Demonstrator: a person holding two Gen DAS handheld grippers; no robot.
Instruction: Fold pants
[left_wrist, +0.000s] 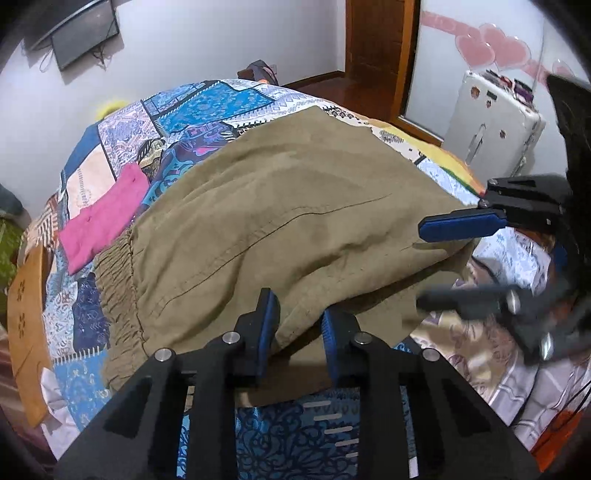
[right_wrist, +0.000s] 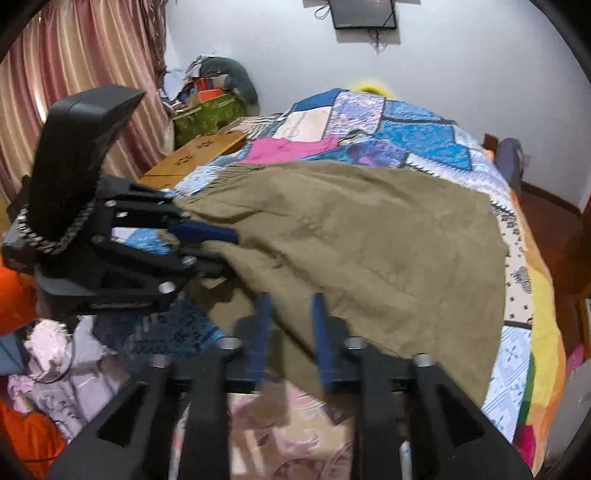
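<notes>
Both grippers sat at the near edge of the bed, fingers pointing across it. Left gripper (left_wrist: 298, 325): fingers spread, with the near fold of the pants (left_wrist: 295, 206) bulging between them but not pinched, as far as the left wrist view showed. Right gripper (right_wrist: 288, 325): fingers likewise apart, the cloth edge lying in and under the gap; this view was blurred, so contact could not be settled. The pants, khaki, lay across the patchwork quilt (left_wrist: 207, 99), apparently already doubled leg over leg, elastic waistband (left_wrist: 118, 280) toward the left, hems toward the right. A pink cloth (left_wrist: 103, 218) lay beyond the waistband, just clear of it. Judgement on handling: light woven fabric, soft and limp, no stiffness to hold a shape when lifted; wrinkles and a raised hump suggested it would sag and drag rather than slide cleanly on the quilt. Not fragile, not slippery. Best holds appeared to be the thick gathered waistband at one end and the doubled hem at the other, both layers taken together, since a single layer pinched mid-panel would probably peel off and spoil the fold.
</notes>
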